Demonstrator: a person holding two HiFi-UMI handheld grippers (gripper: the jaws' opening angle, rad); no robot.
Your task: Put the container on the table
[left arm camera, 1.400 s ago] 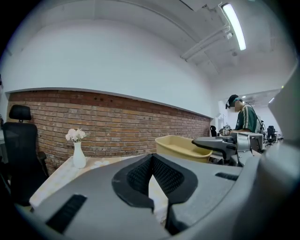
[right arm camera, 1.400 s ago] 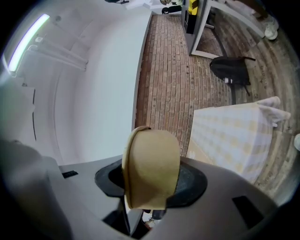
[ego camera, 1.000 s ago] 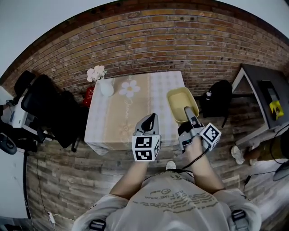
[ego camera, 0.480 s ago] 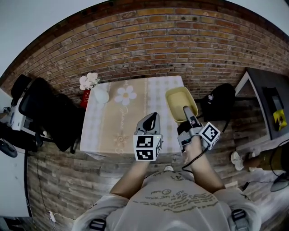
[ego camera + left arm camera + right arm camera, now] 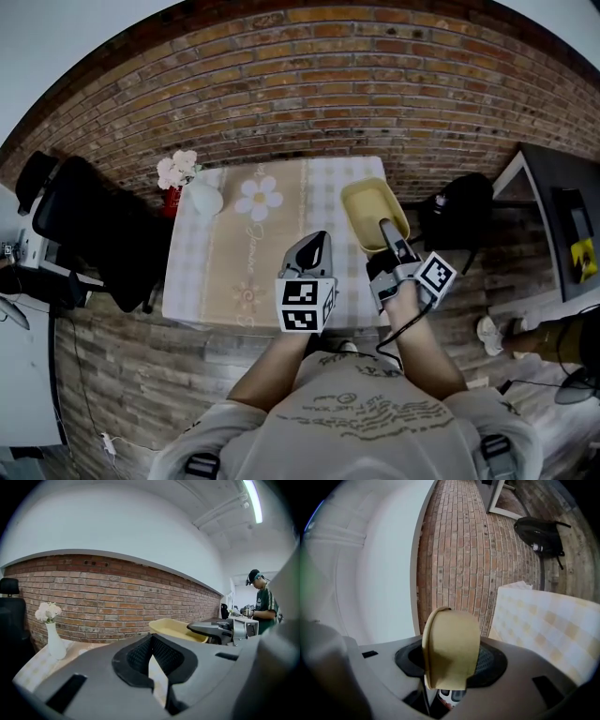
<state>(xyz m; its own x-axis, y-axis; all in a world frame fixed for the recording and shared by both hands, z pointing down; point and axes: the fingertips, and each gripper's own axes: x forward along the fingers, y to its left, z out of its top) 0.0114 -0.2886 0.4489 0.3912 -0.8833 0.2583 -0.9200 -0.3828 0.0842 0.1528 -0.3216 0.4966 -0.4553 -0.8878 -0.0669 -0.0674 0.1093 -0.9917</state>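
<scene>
Container [image 5: 373,214]: pale yellow shallow tub, rounded corners, open top. Right claw [image 5: 388,231] clamps its near rim, holding it over right edge of checked-cloth counter [image 5: 234,272]. Left claw [image 5: 319,244] closed, empty.

You've got a white vase [image 5: 205,199] of pale flowers [image 5: 176,169] far left, a black chair [image 5: 98,230] further left, a brick wall [image 5: 309,94] beyond, and a black bag [image 5: 461,208] right, beside a dark desk [image 5: 562,216].

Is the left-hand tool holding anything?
No, the left gripper has its jaws meeting at the tips with nothing between them.
</scene>
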